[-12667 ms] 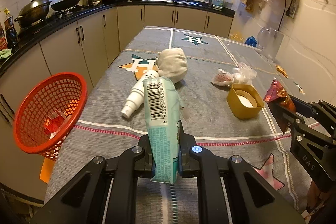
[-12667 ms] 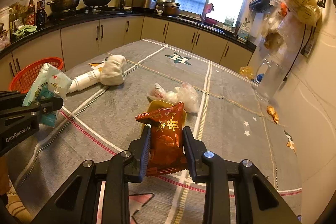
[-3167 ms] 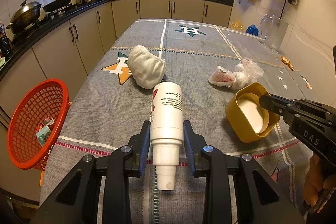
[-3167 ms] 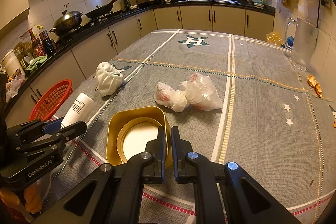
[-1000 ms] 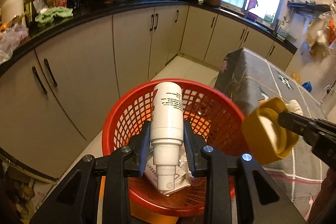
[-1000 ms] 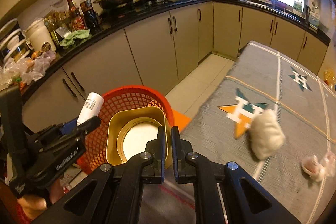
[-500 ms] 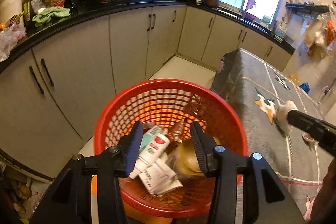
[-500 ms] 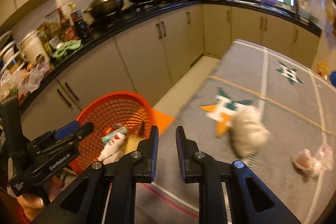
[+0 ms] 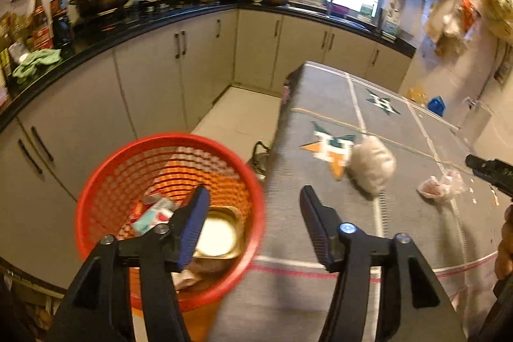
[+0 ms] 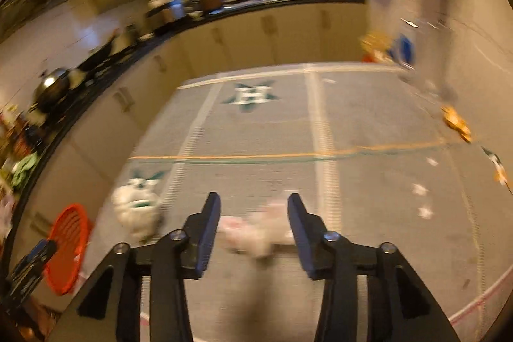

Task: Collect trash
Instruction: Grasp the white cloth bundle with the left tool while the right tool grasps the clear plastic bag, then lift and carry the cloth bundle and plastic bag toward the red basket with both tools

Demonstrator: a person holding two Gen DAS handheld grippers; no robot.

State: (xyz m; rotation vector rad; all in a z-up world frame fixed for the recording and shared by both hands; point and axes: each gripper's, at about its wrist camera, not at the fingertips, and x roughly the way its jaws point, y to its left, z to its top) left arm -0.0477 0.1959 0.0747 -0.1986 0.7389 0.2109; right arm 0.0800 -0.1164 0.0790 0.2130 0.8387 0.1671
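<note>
My left gripper (image 9: 253,197) is open and empty, above the gap between the red mesh basket (image 9: 105,181) and the table's left edge. The basket holds the yellow tub (image 9: 221,233), a teal packet (image 9: 150,215) and other trash. On the grey cloth lie a white crumpled bag (image 9: 372,164) and a pink-and-clear plastic bag (image 9: 439,186). My right gripper (image 10: 253,207) is open and empty, just above the plastic bag (image 10: 253,233), which lies between its fingers. The white bag (image 10: 136,207) is to its left, the basket (image 10: 67,249) further left. The right wrist view is blurred.
The table (image 9: 320,294) has a grey cloth with star patterns. Cabinets and a black counter (image 9: 128,31) with pots and bottles run along the left and back. A blue item (image 9: 436,106) and small orange scraps (image 10: 457,122) lie at the table's far right by the wall.
Both grippers have swung right from the basket towards the table and opened wider. The right gripper now hovers over the plastic bag. The bottle and tub stay in the basket.
</note>
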